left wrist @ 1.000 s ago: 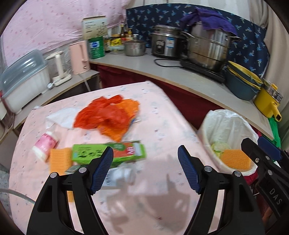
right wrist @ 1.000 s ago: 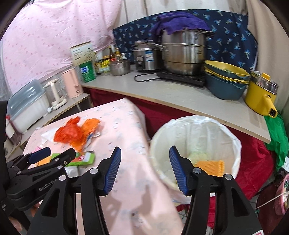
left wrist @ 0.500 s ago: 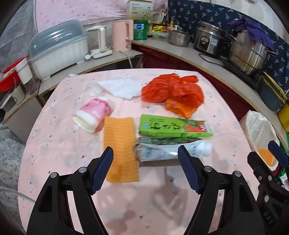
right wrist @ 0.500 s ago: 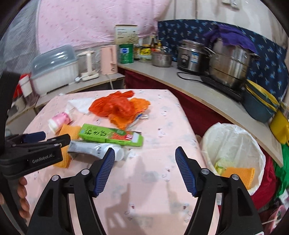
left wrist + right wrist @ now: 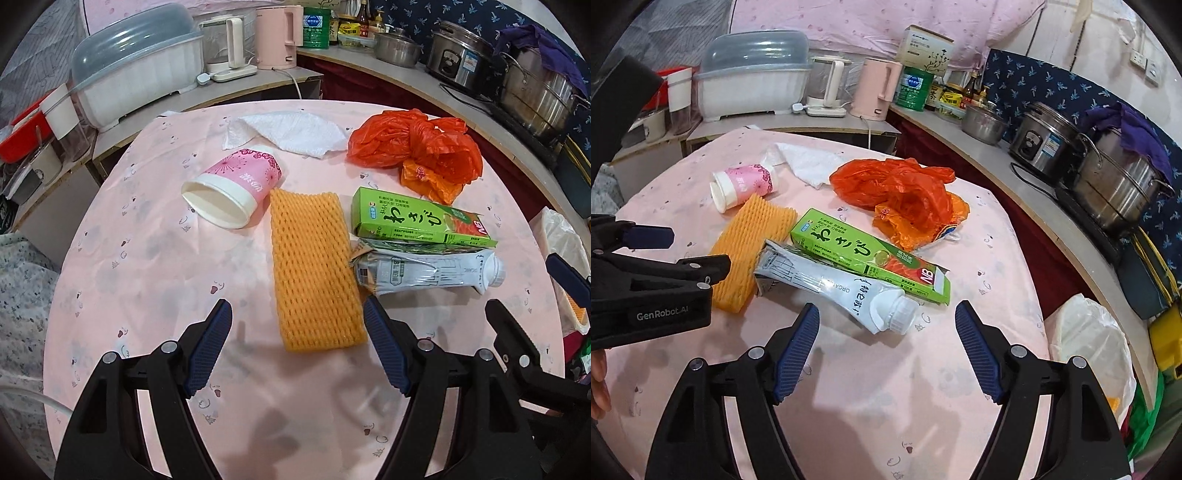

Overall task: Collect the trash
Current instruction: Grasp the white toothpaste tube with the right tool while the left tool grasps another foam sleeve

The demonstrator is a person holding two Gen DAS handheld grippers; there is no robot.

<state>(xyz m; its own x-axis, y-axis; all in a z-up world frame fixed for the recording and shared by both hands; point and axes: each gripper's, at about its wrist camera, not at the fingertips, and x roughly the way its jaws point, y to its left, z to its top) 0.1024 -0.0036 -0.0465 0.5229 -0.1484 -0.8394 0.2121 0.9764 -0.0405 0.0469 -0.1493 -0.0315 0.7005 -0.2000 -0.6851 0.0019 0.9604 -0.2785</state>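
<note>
Left wrist: left claw (image 5: 297,350) (agape) fronts foam net (image 5: 314,273).

Foam net (image 5: 312,269) lies between cup (image 5: 232,192) and carton (image 5: 428,271).

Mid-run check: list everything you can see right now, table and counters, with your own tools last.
foam net: 1, orange, table centre
paper cup: 1, pink, on its side, left of net
tissue: 1, white, far side
plastic bags: crumpled orange heap, far right
wasabi box: 1, green, right of net
carton: 1, white, crushed, beside box
bin: 1, white liner, beside table
kettle: 1, pink, counter
steel pots: several, counter
left tool: open, empty
right tool: open, empty
</note>
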